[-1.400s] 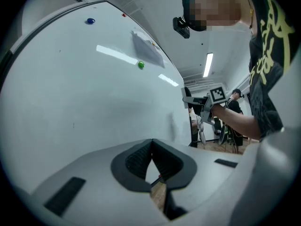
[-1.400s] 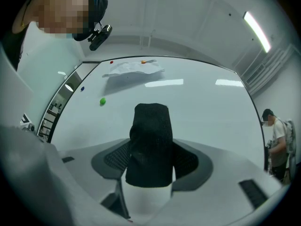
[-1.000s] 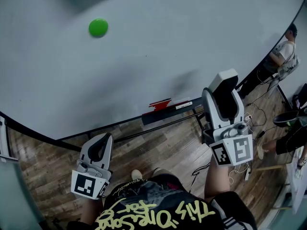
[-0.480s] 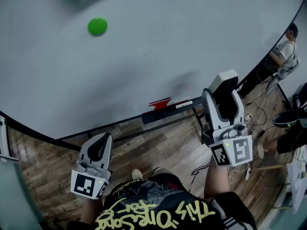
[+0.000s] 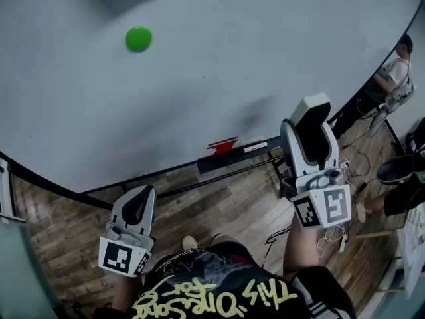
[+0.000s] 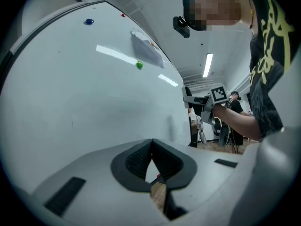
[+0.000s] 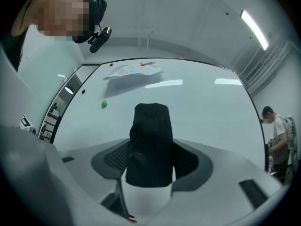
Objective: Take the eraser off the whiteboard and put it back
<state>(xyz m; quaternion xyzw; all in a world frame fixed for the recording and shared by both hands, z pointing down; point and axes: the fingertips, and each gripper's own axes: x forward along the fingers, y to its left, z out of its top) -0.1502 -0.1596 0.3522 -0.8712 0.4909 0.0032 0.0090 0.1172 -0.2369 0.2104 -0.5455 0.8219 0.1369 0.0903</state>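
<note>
Right gripper (image 7: 150,164) is clamped on the eraser (image 7: 150,140), held before the whiteboard's (image 5: 199,92) lower right; contact unclear. Left gripper (image 6: 151,168) is pinched together, empty, low at near left. Judged step 2 of 2: return. Next: seat the eraser flat on the board, then release.

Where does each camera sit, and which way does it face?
Head view: on the person's head, facing steeply down at whiteboard and floor; left tongs, right tongs and shirt show.
Left gripper view: on left tongs, along shut jaws toward whiteboard; person's arm shows.
Right gripper view: on right tongs, toward whiteboard past the gripped eraser; person's head shows.
Shared: green magnet, in all three.
</note>
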